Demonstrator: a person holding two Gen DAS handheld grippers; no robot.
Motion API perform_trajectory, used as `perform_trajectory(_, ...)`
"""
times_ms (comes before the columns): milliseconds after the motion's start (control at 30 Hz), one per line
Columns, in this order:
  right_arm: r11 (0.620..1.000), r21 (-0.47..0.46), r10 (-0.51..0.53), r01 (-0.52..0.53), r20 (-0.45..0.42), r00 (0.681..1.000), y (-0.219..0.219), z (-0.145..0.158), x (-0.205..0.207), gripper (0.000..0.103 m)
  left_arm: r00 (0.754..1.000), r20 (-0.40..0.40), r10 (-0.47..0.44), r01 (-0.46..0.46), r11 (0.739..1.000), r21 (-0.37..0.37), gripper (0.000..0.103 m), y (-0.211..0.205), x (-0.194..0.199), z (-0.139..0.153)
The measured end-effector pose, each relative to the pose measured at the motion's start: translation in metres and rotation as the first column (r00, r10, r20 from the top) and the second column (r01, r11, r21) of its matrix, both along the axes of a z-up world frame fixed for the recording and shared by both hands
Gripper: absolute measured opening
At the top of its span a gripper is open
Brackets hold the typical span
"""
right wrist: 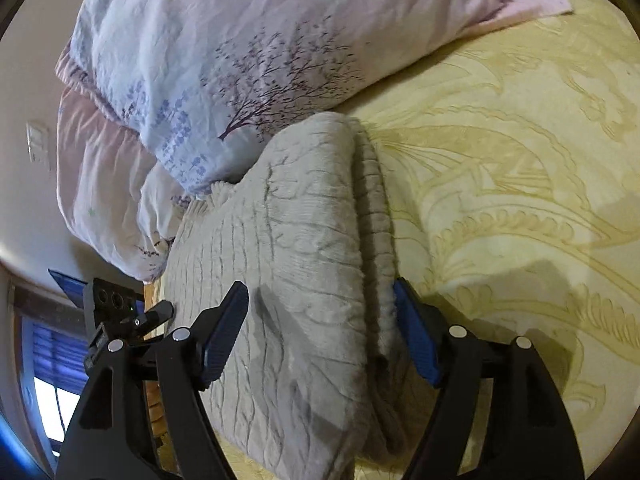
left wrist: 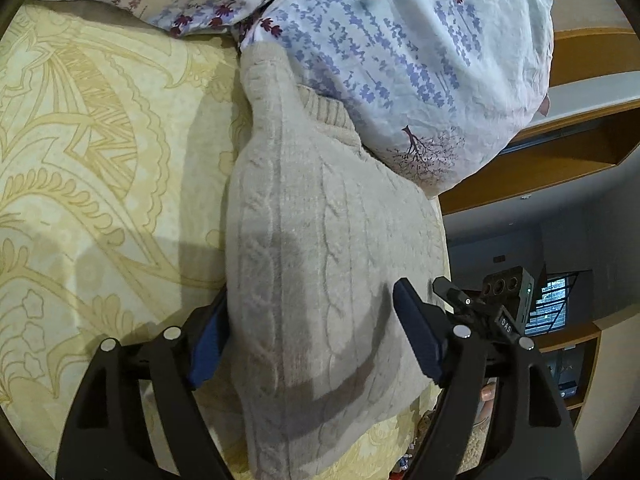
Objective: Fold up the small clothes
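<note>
Yellow patterned bedspread (left wrist: 100, 152) carries a folded beige cable-knit sweater (left wrist: 316, 264), its far end touching a floral pillow (left wrist: 400, 60). Left gripper (left wrist: 316, 336) and right gripper (right wrist: 320, 328) each straddle the sweater, jaws spread wide on either side of the knit.

A folded beige cable-knit sweater (left wrist: 320, 264) lay on the yellow patterned bedspread (left wrist: 100, 168), its far end touching the floral pillow (left wrist: 400, 60). The left gripper (left wrist: 312, 344) straddled the sweater's near end, blue-padded fingers (left wrist: 416, 332) spread on either side.
</note>
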State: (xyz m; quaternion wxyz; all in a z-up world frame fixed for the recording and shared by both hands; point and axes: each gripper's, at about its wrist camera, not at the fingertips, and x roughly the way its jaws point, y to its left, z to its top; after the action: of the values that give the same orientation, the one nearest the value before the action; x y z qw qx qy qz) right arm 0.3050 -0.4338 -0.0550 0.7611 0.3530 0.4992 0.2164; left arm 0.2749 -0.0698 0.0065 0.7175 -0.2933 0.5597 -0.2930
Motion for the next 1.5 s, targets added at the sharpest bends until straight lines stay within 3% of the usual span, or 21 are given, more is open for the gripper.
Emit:
perform_trajectory(133, 1.000, -0.011, 0.020, -0.020, 0.026, 0.999, 0.002, 0.000, 0.001, 0.076, 1.000, 0.013, 0.008, -0.008, 1.000, -0.003, 0.077, -0.002, 0.000, -0.001)
perform_trajectory(200, 0.999, -0.014, 0.038, -0.038, 0.042, 0.998, 0.006, 0.000, 0.002, 0.072, 1.000, 0.017, 0.003, -0.003, 1.000, 0.006, 0.071, -0.004, -0.002, -0.001)
perform_trajectory(400, 0.996, -0.031, 0.086, -0.084, 0.076, 0.993, 0.015, 0.003, 0.000, 0.057, 0.999, 0.045, -0.012, 0.011, 1.000, 0.008, 0.060, -0.007, -0.008, 0.005)
perform_trajectory(433, 0.996, -0.032, 0.087, -0.085, 0.075, 0.993, 0.016, 0.003, 0.000, 0.050, 0.999, 0.050, -0.014, 0.014, 1.000, 0.006, 0.059, -0.007, -0.009, 0.006)
perform_trajectory(467, 0.996, -0.034, 0.088, -0.085, 0.075, 0.993, 0.016, 0.003, -0.001, 0.040, 0.998, 0.055, -0.015, 0.014, 1.000, 0.006, 0.055, -0.007, -0.009, 0.008)
perform_trajectory(567, 0.997, 0.017, 0.076, -0.078, 0.102, 0.992, 0.015, 0.008, -0.007, 0.035, 0.996, 0.088, -0.022, 0.024, 1.000, -0.014, 0.042, -0.005, -0.012, 0.016)
perform_trajectory(800, 0.994, -0.025, 0.109, -0.106, 0.207, 0.972, 0.040, 0.049, -0.022, 0.033, 0.990, 0.132, -0.041, 0.046, 0.998, -0.035, 0.039, 0.017, -0.021, 0.037)
perform_trajectory(1067, 0.978, -0.062, 0.208, -0.198, 0.306, 0.929, 0.106, 0.066, -0.018, 0.032, 0.984, 0.169, 0.050, -0.049, 0.999, -0.012, 0.039, 0.102, -0.032, 0.056)
perform_trajectory(1200, 0.968, -0.080, 0.249, -0.237, 0.208, 0.946, 0.134, 0.035, -0.004, 0.035, 0.991, 0.087, 0.103, -0.108, 0.992, 0.057, 0.044, 0.131, -0.024, 0.029)
perform_trajectory(1233, 0.968, -0.101, 0.245, -0.230, 0.173, 0.954, 0.138, 0.025, -0.001, 0.041, 0.992, 0.047, 0.118, -0.121, 0.990, 0.066, 0.046, 0.136, -0.020, 0.017)
perform_trajectory(1333, 0.972, -0.069, 0.230, -0.223, 0.126, 0.965, 0.133, 0.015, 0.002, 0.046, 0.990, -0.019, 0.141, -0.141, 0.990, 0.009, 0.051, 0.144, -0.015, -0.001)
perform_trajectory(1500, 0.986, -0.074, 0.161, -0.151, 0.151, 0.975, 0.103, 0.029, -0.008, 0.049, 0.984, 0.108, 0.144, -0.155, 0.983, 0.096, 0.059, 0.145, -0.026, 0.030)
